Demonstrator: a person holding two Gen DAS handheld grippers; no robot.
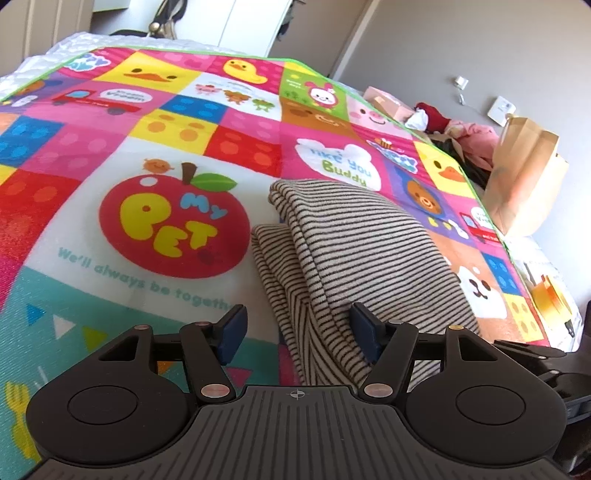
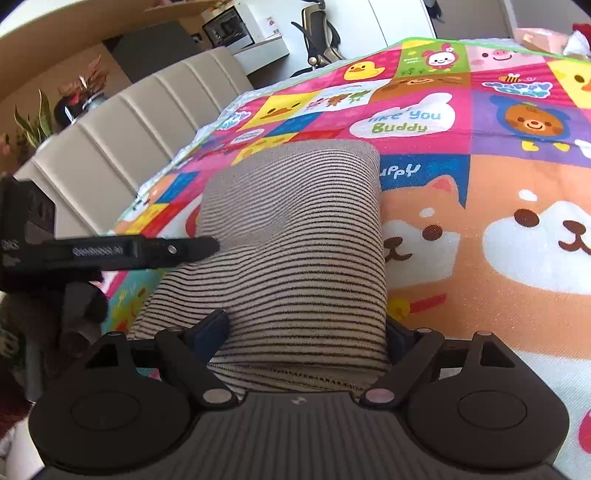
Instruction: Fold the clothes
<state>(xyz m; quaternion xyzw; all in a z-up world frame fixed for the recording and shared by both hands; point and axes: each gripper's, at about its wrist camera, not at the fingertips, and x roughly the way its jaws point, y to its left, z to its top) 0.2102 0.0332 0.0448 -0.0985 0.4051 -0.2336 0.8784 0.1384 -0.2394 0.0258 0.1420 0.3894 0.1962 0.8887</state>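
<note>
A folded striped garment [image 1: 354, 243], cream with thin dark stripes, lies on a colourful cartoon play mat [image 1: 110, 155]. My left gripper [image 1: 297, 332] is open. Its blue pads [image 1: 232, 332] stand either side of the garment's near left layers, the right pad touching the cloth. In the right wrist view the same striped garment [image 2: 295, 229] runs away from me as a thick roll. My right gripper [image 2: 304, 332] is open wide and straddles the near end of the roll, with cloth filling the gap. The left gripper [image 2: 199, 247] shows from the side, at the garment's left edge.
A brown paper bag [image 1: 524, 177] and a heap of loose clothes [image 1: 461, 133] sit past the mat's right edge near the wall. A beige padded headboard [image 2: 110, 140], potted plants [image 2: 33, 122] and an office chair [image 2: 317, 33] stand beyond the mat's left side.
</note>
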